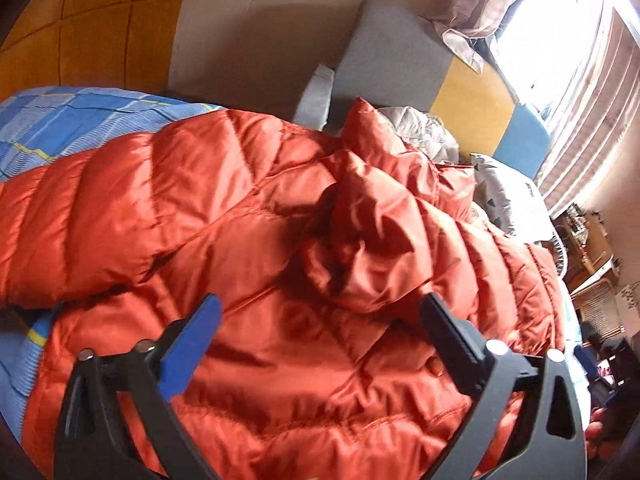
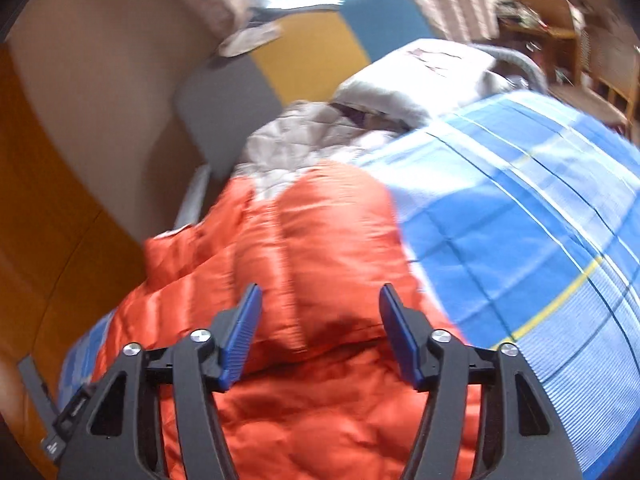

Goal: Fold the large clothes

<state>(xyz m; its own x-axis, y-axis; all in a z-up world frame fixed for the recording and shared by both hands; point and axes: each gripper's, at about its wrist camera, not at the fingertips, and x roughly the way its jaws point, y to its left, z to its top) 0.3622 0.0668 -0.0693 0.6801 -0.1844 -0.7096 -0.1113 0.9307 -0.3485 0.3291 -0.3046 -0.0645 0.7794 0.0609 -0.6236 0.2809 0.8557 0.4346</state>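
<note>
Orange quilted puffer jacket [image 1: 248, 208] lies rumpled on the bed's blue plaid sheet [image 2: 520, 216], one sleeve laid across its body. Left tongs [image 1: 320, 320] and right tongs [image 2: 320, 320] hover over it released, grasping nothing. Right view is motion-blurred.

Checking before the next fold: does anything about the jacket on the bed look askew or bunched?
Yes. The orange puffer jacket is not flat: a crumpled hump of its fabric is bunched mid-jacket in the left wrist view. It lies on the blue checked bedspread. No tear or spill shows.
</note>
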